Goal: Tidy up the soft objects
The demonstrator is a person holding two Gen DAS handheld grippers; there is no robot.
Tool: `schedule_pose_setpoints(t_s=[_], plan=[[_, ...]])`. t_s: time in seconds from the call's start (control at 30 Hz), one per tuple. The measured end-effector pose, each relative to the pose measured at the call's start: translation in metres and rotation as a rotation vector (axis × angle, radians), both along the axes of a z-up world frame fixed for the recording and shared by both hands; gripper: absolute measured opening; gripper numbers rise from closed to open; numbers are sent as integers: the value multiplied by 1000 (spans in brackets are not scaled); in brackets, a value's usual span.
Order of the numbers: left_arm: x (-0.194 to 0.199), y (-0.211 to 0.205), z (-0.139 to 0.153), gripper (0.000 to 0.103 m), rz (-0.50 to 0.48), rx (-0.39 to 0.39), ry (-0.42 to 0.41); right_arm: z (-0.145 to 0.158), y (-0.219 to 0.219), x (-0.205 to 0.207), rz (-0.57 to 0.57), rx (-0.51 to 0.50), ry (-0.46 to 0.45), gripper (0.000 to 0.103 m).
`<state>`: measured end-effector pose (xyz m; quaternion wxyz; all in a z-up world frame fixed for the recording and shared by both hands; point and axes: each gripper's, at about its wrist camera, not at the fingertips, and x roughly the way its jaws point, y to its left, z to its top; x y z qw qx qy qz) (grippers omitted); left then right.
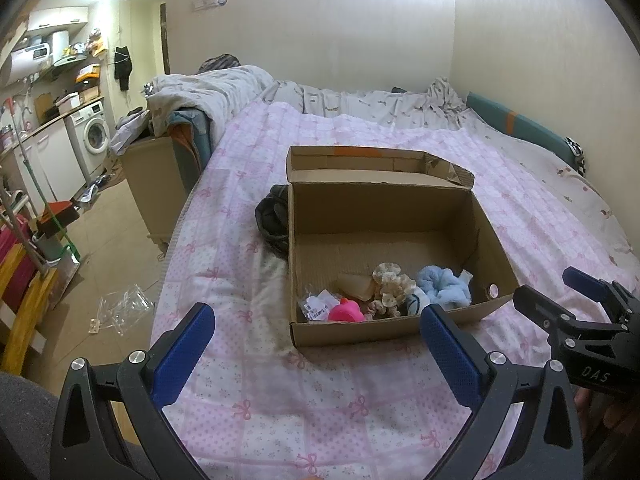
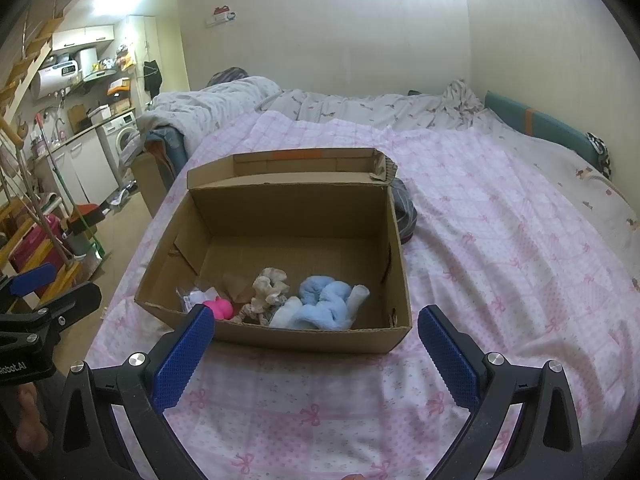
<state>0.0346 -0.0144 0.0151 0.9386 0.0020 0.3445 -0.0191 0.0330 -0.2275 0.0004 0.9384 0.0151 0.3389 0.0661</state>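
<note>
An open cardboard box (image 1: 384, 216) (image 2: 296, 208) sits on the pink quilt. At its near end lie a pink toy (image 1: 347, 311) (image 2: 221, 307), a beige scrunchie (image 1: 394, 284) (image 2: 271, 285), a light blue fluffy cloth (image 1: 444, 285) (image 2: 326, 300) and a small plastic packet (image 1: 320, 305). My left gripper (image 1: 318, 326) is open and empty, hovering just short of the box's near wall. My right gripper (image 2: 318, 326) is also open and empty, level with the near wall. Each gripper shows at the edge of the other's view.
A dark garment (image 1: 273, 216) (image 2: 405, 208) lies on the quilt against the box's far end. Rumpled grey bedding (image 1: 224, 88) is heaped at the head of the bed. Left of the bed are bare floor, clear plastic wrapping (image 1: 124, 310) and a washing machine (image 1: 93, 136).
</note>
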Motion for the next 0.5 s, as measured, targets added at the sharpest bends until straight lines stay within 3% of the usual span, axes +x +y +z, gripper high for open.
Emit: schedule_pose_setpoints(t_s=[0.5], plan=[[1,4,-1,102,21,-2,-2,-2,0,0,-4,13,3,103]])
